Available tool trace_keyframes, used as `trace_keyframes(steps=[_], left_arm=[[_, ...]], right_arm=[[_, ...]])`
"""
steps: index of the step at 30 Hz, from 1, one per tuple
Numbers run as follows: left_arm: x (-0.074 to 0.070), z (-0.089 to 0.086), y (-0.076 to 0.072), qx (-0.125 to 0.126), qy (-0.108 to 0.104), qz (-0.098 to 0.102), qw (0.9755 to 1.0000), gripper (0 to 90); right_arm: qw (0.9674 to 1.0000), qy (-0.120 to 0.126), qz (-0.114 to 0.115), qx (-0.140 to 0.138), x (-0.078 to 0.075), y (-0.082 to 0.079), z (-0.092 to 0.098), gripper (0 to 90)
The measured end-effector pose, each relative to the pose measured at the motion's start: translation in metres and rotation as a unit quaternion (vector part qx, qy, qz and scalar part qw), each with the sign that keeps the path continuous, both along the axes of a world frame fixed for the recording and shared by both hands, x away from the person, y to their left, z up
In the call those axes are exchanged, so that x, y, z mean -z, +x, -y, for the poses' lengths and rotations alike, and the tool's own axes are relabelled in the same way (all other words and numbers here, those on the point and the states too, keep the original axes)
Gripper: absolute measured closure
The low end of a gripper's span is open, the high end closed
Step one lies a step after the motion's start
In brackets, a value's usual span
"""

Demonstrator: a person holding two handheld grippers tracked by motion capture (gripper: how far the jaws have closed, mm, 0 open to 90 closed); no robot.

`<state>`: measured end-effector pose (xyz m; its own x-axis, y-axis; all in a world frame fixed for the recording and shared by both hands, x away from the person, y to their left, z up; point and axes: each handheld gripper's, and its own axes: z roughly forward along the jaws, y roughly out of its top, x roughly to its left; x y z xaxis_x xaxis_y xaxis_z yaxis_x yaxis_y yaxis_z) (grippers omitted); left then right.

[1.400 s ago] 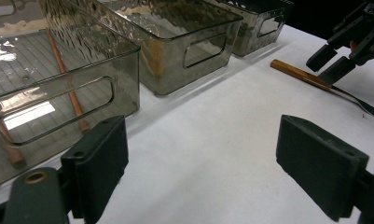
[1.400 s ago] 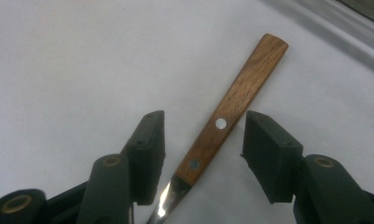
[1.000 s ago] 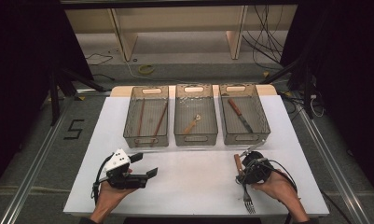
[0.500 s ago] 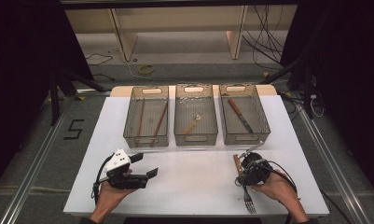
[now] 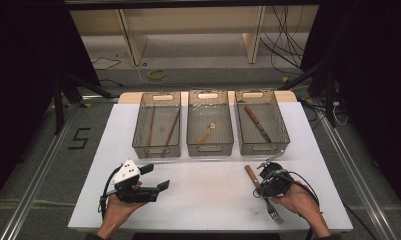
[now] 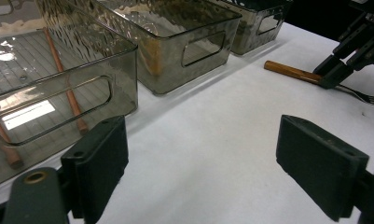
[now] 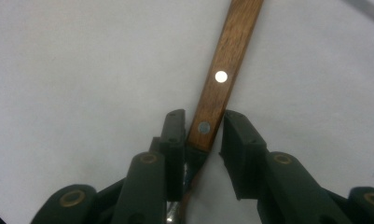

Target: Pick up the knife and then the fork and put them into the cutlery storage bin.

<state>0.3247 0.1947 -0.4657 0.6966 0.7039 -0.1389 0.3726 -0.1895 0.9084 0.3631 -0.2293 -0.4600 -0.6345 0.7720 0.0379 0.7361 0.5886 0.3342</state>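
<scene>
1. Where the left gripper [image 5: 155, 179] is held in the person's left hand [image 5: 119, 209] near the table's front-left edge, its jaws are seen wide apart with nothing between them; bare white table [image 5: 208, 190] is seen through the gap in the left gripper view.
2. Ahead of it, three smoky clear bins are lined up across the far half of the table: the left bin [image 5: 157, 146] holds wooden chopsticks [image 5: 171, 128], the middle bin [image 5: 210, 145] a wooden-handled utensil [image 5: 206, 133], and the right bin [image 5: 264, 145] a wooden-handled knife [image 5: 256, 122].
3. A broad strip of open table is left between the bins' front walls and the two hands.
4. At the front right, the wooden-handled fork [image 7: 220, 84] is laid flat on the table, handle towards the right bin and tines [image 5: 275, 215] towards the front edge.
5. The right gripper [image 7: 201, 140] is set down over the fork where wood meets metal; its jaws have just been closing, and the handle is flanked by both. The left pad [image 7: 175, 135] is seen against the wood, while a thin gap is seen at the right pad [image 7: 240, 140].
6. Open table is left to the right of the right hand [image 5: 300, 205], before the table's right edge.
</scene>
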Motion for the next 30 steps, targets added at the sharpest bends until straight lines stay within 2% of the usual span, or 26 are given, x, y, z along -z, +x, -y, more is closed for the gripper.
trace_keyframes(steps=[7,17,30], left_arm=[[0.0,0.0,0.0,-0.001,-0.002,0.0,1.0,16.1],[0.0,-0.001,0.0,-0.002,-0.002,0.0,1.0,16.1],[0.0,-0.001,0.0,-0.002,-0.003,-0.001,1.0,16.1]], right_arm=[[1.0,0.002,0.003,0.008,0.0,0.001,0.002,76.7],[0.9999,0.0,0.011,0.005,0.0,0.0,0.001,77.7],[0.9991,0.026,0.032,0.006,-0.012,-0.001,0.007,78.1]])
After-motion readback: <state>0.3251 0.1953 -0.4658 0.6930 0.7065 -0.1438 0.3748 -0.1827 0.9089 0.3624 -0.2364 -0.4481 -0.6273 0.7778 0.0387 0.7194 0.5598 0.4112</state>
